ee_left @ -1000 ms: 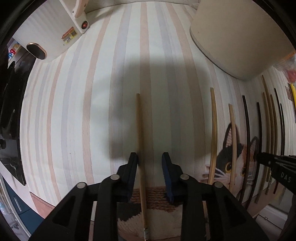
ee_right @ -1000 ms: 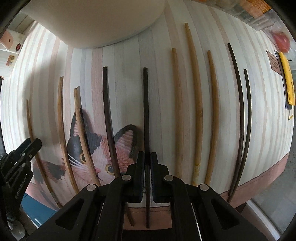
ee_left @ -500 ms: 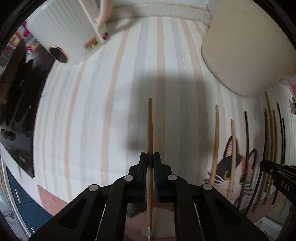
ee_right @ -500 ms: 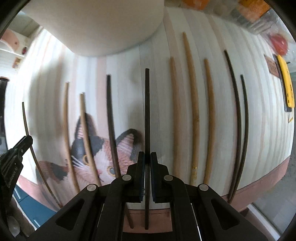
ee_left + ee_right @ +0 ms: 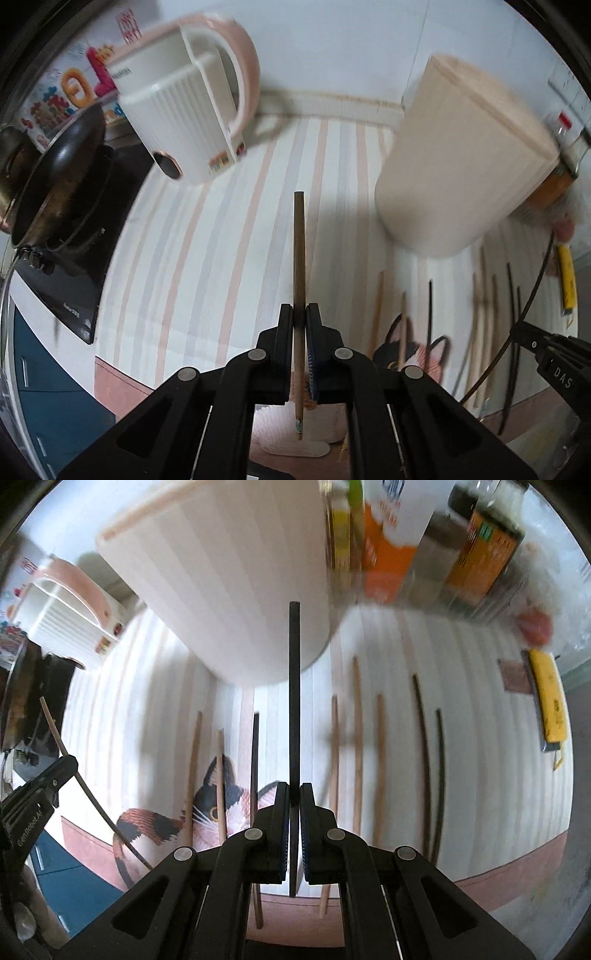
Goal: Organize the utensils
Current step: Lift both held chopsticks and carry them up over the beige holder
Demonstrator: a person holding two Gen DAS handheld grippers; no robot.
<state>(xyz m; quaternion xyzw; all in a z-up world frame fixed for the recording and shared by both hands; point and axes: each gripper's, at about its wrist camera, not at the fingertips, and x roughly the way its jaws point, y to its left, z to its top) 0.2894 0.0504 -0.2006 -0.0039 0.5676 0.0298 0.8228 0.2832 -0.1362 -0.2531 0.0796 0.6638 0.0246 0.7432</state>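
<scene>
While clamped in each claw, tan chopstick, black chopstick, both pointing straight ahead

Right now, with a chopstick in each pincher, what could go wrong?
1. The left gripper pinches the brown chopstick only partway along, so it could swivel or slip out.
2. The black chopstick in the right gripper pokes toward the cream container and might bump it.
3. A dropped stick could scatter the neat chopsticks on the mat.
</scene>
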